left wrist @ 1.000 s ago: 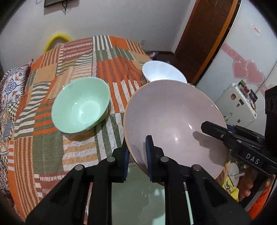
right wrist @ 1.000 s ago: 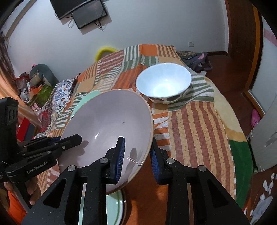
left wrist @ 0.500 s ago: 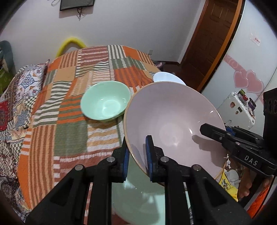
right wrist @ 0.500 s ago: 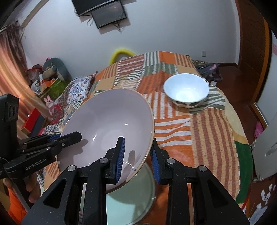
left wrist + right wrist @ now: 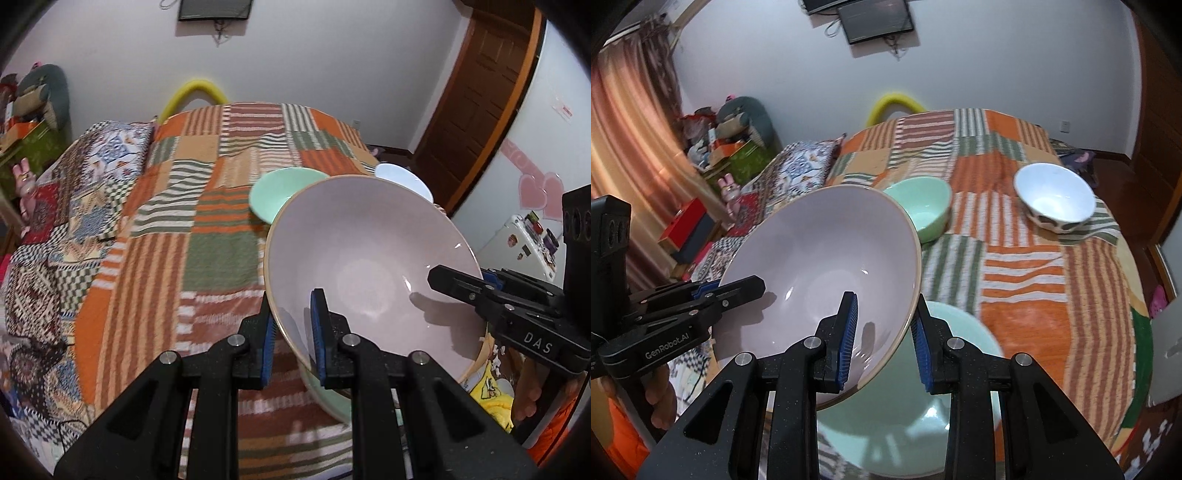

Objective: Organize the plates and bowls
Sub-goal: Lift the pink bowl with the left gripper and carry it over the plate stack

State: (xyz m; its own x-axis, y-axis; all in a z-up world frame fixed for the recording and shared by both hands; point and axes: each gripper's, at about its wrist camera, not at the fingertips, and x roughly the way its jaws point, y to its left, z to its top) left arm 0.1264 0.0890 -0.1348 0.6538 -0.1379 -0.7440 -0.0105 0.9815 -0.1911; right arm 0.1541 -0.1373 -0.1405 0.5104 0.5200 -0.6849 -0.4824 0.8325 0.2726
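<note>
Both grippers hold one large pale pink bowl [image 5: 369,258] in the air above the bed; it also shows in the right wrist view [image 5: 820,266]. My left gripper [image 5: 291,332] is shut on its near rim. My right gripper [image 5: 882,332] is shut on the opposite rim. A large mint green dish [image 5: 916,421] lies below the pink bowl, partly hidden; its edge shows in the left wrist view [image 5: 332,398]. A small mint green bowl [image 5: 923,206] and a white bowl with dark spots [image 5: 1052,199] stand farther off on the striped blanket [image 5: 1034,258].
A patterned pillow [image 5: 110,147] lies at the bed's left. A yellow hoop [image 5: 195,92] stands behind the bed. A wooden door [image 5: 476,92] and a white fridge [image 5: 524,236] are on the right. Clutter and a curtain [image 5: 628,129] are on the left.
Both grippers have risen and pulled back with the pink bowl. The small green bowl and white bowl look farther away. More of the large green dish shows below.
</note>
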